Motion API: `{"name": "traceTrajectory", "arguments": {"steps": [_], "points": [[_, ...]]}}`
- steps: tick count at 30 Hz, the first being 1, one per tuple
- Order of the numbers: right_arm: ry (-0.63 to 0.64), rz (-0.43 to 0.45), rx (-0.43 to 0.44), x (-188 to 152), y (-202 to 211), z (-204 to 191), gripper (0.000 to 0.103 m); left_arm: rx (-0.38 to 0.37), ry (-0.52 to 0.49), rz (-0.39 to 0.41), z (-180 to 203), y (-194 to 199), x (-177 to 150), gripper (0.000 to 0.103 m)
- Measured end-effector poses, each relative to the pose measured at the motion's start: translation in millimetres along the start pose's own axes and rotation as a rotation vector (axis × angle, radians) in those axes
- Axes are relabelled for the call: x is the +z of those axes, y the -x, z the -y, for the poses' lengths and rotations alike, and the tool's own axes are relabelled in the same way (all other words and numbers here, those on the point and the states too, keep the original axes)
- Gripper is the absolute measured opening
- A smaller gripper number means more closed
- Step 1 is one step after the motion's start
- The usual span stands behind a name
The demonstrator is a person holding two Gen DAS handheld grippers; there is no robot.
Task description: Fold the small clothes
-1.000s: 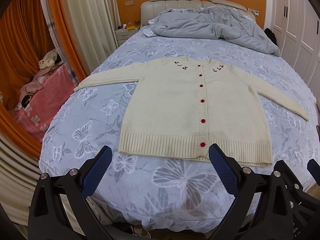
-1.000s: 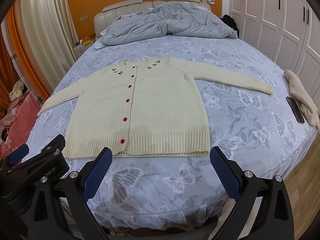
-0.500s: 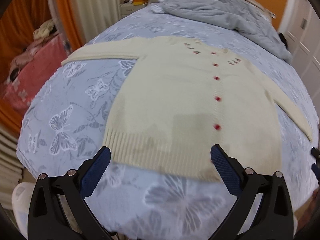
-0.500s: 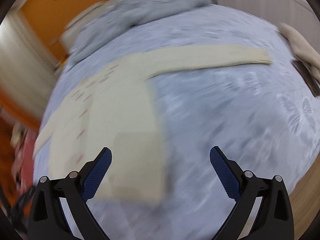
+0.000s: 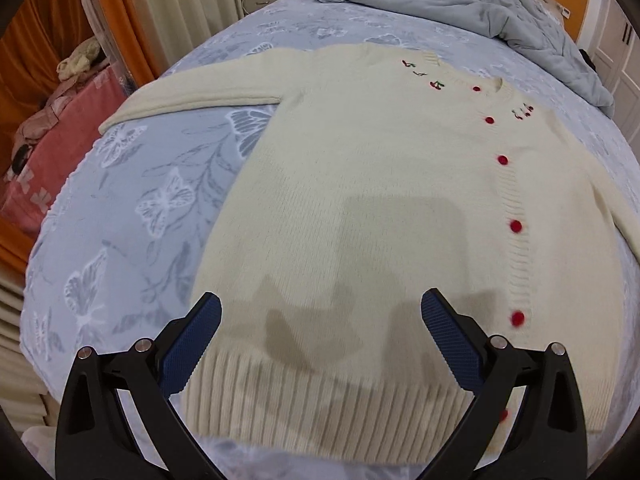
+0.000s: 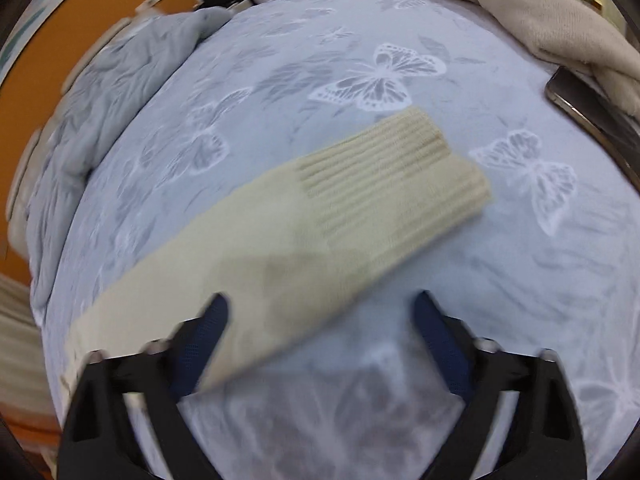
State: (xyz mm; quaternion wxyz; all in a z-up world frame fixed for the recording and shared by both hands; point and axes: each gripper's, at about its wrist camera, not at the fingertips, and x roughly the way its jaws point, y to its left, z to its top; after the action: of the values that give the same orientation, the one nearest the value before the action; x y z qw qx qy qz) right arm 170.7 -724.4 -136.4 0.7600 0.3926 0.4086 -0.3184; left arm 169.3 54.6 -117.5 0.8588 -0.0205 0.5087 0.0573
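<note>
the bed (image 5: 132,184) fills both views, covered by a pale blue sheet printed with white butterflies. a rumpled grey duvet (image 5: 472,12) is heaped at the head end, seen in the right wrist view as a grey mass along the left edge (image 6: 100,120). spread flat across the middle of the bed is the cream knit cardigan (image 5: 368,200), buttoned up the front with red buttons (image 5: 515,225) and stitched with small cherries (image 5: 437,85) at either side of the neckline. its ribbed hem lies nearest the camera and one sleeve (image 5: 200,92) reaches out toward the bed's left edge. the other sleeve (image 6: 288,248) runs diagonally through the right wrist view, its ribbed cuff (image 6: 400,172) lying flat on the sheet. a beige towel-like cloth (image 6: 540,20) sits at the far corner, touching a dark phone (image 6: 592,112) beside it.

the left gripper (image 5: 320,328) hangs just above the cardigan's lower body near the hem, jaws spread wide with nothing between them. the right gripper (image 6: 320,320) is low over the sleeve short of the cuff, jaws also wide apart and empty; the view is blurred, so whether its left finger (image 6: 208,328) touches the knit cannot be told.
</note>
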Motion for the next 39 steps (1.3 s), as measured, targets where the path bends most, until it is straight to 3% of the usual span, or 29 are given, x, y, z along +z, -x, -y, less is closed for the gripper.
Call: {"name": "traceTrajectory", "arguments": {"steps": [2, 3, 7, 10, 12, 14, 15, 16, 18, 19, 22, 25, 28, 31, 33, 34, 35, 36, 39], "points": [[0.002, 0.011, -0.019, 8, -4, -9, 0.021, -0.008, 0.003, -0.002, 0, -5, 2, 0.098], [0.007, 0.009, 0.017, 11, -3, -15, 0.010, -0.010, 0.002, -0.001, -1, -7, 4, 0.098], [0.117, 0.147, 0.236, 8, 55, -85, 0.010, -0.035, 0.012, 0.019, -4, -8, 14, 0.098], [0.335, 0.176, 0.475, -29, 111, -184, 0.010, -0.067, 0.031, 0.060, -7, 1, 26, 0.098], [0.520, 0.167, 0.588, -77, 139, -251, 0.012, -0.087, 0.041, 0.096, -9, 8, 37, 0.098], [0.699, 0.094, 0.683, -139, 147, -313, 0.017, -0.105, 0.053, 0.127, -11, 16, 48, 0.098], [0.787, 0.046, 0.706, -175, 142, -339, 0.030, -0.122, 0.061, 0.142, -11, 19, 56, 0.098], [0.872, -0.003, 0.704, -213, 130, -361, 0.048, -0.134, 0.068, 0.149, -12, 21, 62, 0.098], [0.969, -0.048, 0.649, -263, 110, -381, 0.050, -0.159, 0.087, 0.148, -14, 21, 75, 0.098], [1.009, -0.065, 0.610, -286, 97, -383, 0.050, -0.178, 0.096, 0.137, -14, 19, 82, 0.098], [0.974, -0.073, 0.581, -291, 86, -354, 0.052, -0.239, 0.112, 0.105, -15, 6, 101, 0.098], [0.879, -0.036, 0.517, -263, 83, -308, 0.064, -0.300, 0.125, 0.071, -6, -19, 121, 0.098], [0.797, -0.008, 0.414, -230, 71, -270, 0.066, -0.334, 0.159, 0.018, 12, -58, 147, 0.098], [0.685, -0.040, 0.338, -199, 46, -240, 0.066, -0.374, 0.232, -0.010, 28, -91, 170, 0.098], [0.635, -0.073, 0.314, -181, 22, -233, 0.066, -0.354, 0.247, -0.011, 40, -107, 181, 0.096], [0.622, -0.086, 0.309, -177, 13, -233, 0.066, -0.335, 0.243, -0.018, 46, -115, 185, 0.092], [0.604, -0.113, 0.314, -174, 1, -236, 0.066, -0.317, 0.233, -0.032, 54, -125, 190, 0.075], [0.589, -0.132, 0.319, -171, -8, -237, 0.066, -0.314, 0.225, -0.057, 60, -134, 192, 0.052], [0.581, -0.148, 0.327, -173, -17, -249, 0.027, -0.270, 0.193, -0.056, 68, -143, 197, 0.024]]}}
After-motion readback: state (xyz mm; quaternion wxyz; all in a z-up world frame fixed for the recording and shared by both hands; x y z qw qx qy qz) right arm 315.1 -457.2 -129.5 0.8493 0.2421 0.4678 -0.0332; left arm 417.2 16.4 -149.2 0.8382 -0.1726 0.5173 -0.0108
